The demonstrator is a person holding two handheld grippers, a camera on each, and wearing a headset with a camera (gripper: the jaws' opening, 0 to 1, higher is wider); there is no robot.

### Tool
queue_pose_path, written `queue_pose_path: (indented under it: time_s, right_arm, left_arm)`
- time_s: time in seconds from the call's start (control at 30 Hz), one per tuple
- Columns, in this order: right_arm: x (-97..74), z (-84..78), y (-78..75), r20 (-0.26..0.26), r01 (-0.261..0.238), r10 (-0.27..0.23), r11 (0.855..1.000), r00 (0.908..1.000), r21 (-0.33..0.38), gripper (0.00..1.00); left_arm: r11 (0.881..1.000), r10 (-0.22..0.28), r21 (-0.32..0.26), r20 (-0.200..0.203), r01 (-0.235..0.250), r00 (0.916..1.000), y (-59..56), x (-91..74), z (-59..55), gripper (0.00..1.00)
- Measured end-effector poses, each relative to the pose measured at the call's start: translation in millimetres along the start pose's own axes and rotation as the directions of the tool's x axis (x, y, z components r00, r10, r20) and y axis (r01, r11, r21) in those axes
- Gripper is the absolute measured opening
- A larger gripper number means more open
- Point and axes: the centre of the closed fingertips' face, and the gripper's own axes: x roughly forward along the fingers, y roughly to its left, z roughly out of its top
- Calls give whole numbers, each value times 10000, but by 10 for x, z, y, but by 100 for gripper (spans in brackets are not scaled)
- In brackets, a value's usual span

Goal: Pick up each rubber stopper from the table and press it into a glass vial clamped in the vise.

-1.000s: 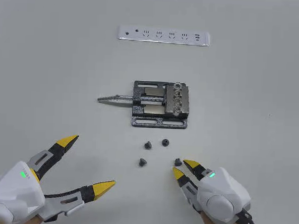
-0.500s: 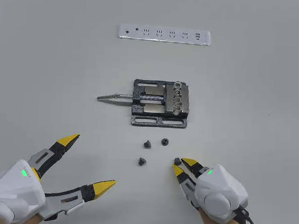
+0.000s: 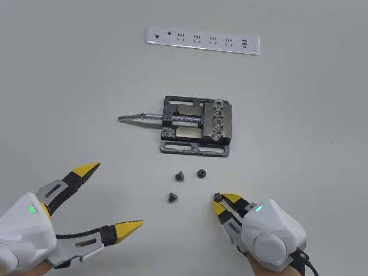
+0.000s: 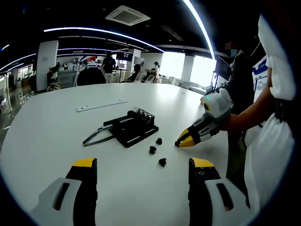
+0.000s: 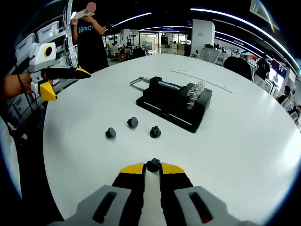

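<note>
- Rubber stopper [image 5: 153,164], the one nearest to us on the right, is now pinched between the yellow tips of the right gripper [image 3: 223,201]. A second ago these jaws stood a little apart around it.
- We judge that the grasp is made and that the lift toward the vise [image 3: 196,127] and its glass vials [image 3: 218,120] comes next. Whether the stopper has already left the table [image 3: 308,88], we cannot tell.
- Three other stoppers [image 3: 180,175] lie between us and the vise.
- Left gripper [image 3: 111,196] stays spread wide at near left, holding nothing.

The white left gripper [image 3: 109,198] and right gripper [image 3: 223,202] have black, yellow-tipped jaws and green lights.
</note>
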Motion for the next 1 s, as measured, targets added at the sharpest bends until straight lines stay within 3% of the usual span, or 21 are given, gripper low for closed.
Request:
queue_pose_path:
  time_s: [0.3,0.53,0.6,0.8,1.0]
  right_arm:
    - [-24,56,-18,-55,-630,628,9969,9980,-470,11]
    - [-23,86,18,-495,-1243,1209,9895,9914,-734,11]
    - [-37,71,39,-802,-1550,1509,9868,9853,-477,11]
    - [-82,96,24,-1336,-1840,1804,9828,9745,-151,11]
    - [-117,53,50,-2143,-2268,2269,9736,9501,254,11]
  left_arm:
    - [10000,10,-28,15,-10,10000,17,-6,-5,78]
    - [10000,-52,-10,27,52,10000,20,10,-12,78]
    - [10000,-58,-6,28,58,10000,18,20,-11,77]
    - [10000,-55,-5,31,55,10000,-8,47,26,77]
    - [10000,-51,1,58,51,10000,-9,58,47,77]
